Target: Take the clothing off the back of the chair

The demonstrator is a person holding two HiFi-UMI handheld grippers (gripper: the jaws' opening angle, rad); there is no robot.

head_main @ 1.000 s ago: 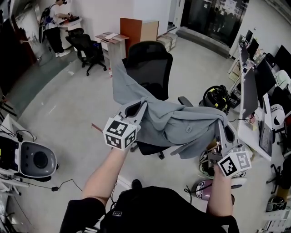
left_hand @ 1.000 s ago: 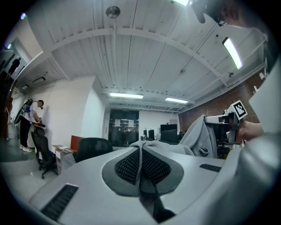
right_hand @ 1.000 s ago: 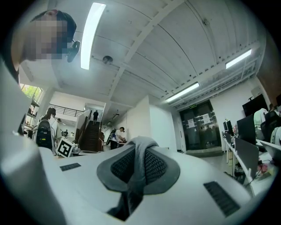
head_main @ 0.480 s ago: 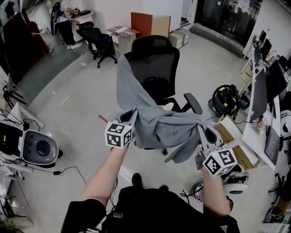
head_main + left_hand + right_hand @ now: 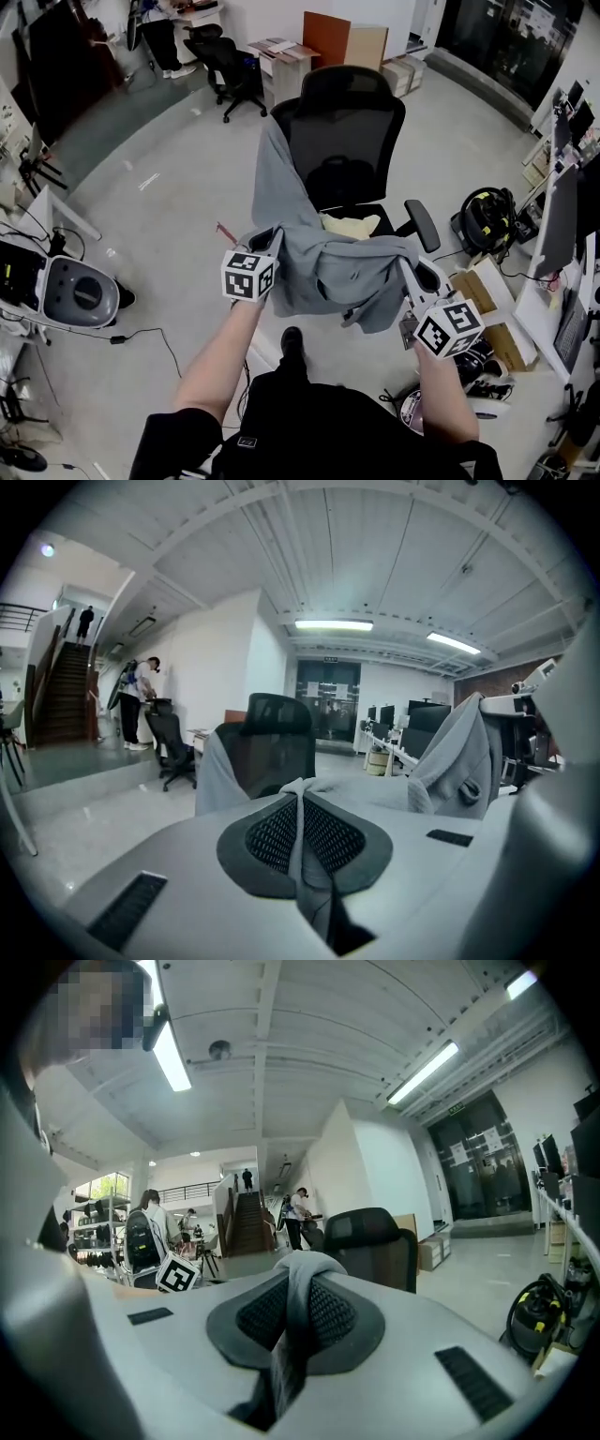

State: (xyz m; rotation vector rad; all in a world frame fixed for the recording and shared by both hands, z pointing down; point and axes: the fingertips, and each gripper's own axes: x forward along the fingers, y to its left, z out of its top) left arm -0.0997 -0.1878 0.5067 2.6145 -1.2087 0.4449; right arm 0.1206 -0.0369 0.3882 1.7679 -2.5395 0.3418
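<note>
Left hand-held gripper (image 5: 271,236) and right hand-held gripper (image 5: 407,266) are each clamped on a fold of the grey garment (image 5: 328,272), which I see stretched between them. Beyond the left one, its far end trails up against the backrest of the black chair (image 5: 352,112).
</note>
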